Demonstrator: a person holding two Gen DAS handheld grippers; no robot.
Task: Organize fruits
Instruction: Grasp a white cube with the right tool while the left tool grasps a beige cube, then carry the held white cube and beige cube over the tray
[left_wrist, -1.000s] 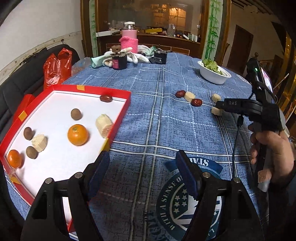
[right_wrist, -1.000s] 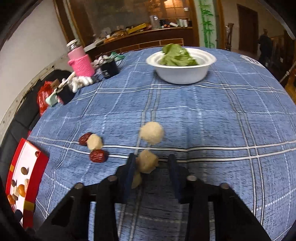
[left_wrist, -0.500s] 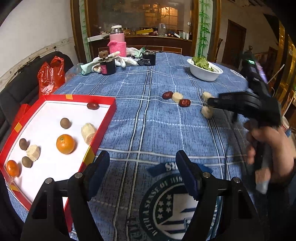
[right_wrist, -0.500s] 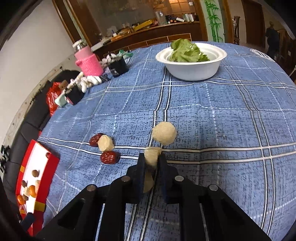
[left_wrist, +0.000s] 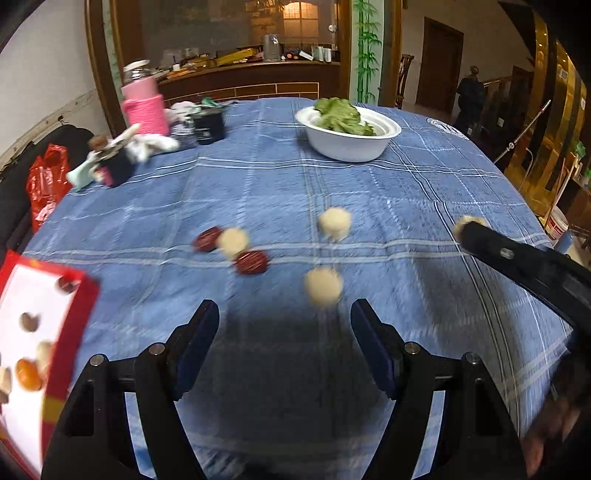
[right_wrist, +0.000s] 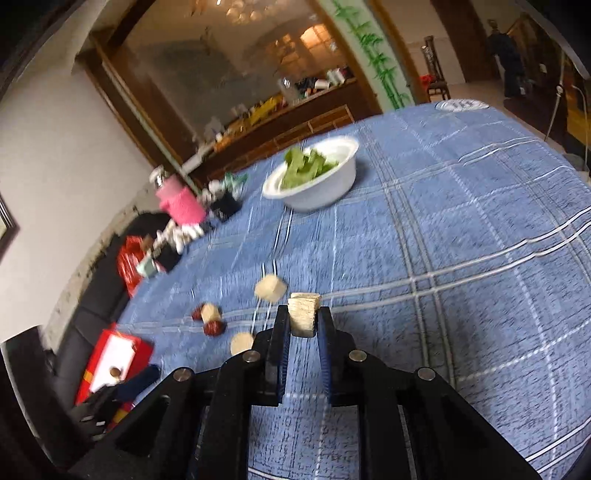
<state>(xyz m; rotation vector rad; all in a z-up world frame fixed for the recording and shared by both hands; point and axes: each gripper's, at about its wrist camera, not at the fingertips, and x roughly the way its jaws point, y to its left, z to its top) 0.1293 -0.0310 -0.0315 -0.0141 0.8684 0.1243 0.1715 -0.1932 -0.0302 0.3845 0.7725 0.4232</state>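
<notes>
While the right tongs (right_wrist: 303, 325) grip a pale fruit chunk (right_wrist: 303, 314) clear of the worktop (right_wrist: 461, 258), jaws closed tight on its two sides, the red tray (right_wrist: 110, 354) lies well off to their left, by the worktop's near-left edge. Carry therefore has to run leftward across the cloth, w/ the loose pieces in between. Chunk stands upright in the grip, its top poking above the fingertips.

Left tongs (left_wrist: 284, 332) hang wide open, holding nothing. A 2nd pale chunk (left_wrist: 323, 286) sits on the cloth just ahead of them, slightly right of centre btwn the jaws. Left is clearly the nearer hand for that one, and also nearer the tray. Further out lie 2 red dates (left_wrist: 252, 262) w/ another pale piece (left_wrist: 232, 240) touching them, and one more pale piece (left_wrist: 334, 221) beyond. Tray already holds oranges and small brown fruit, blurred here.
</notes>
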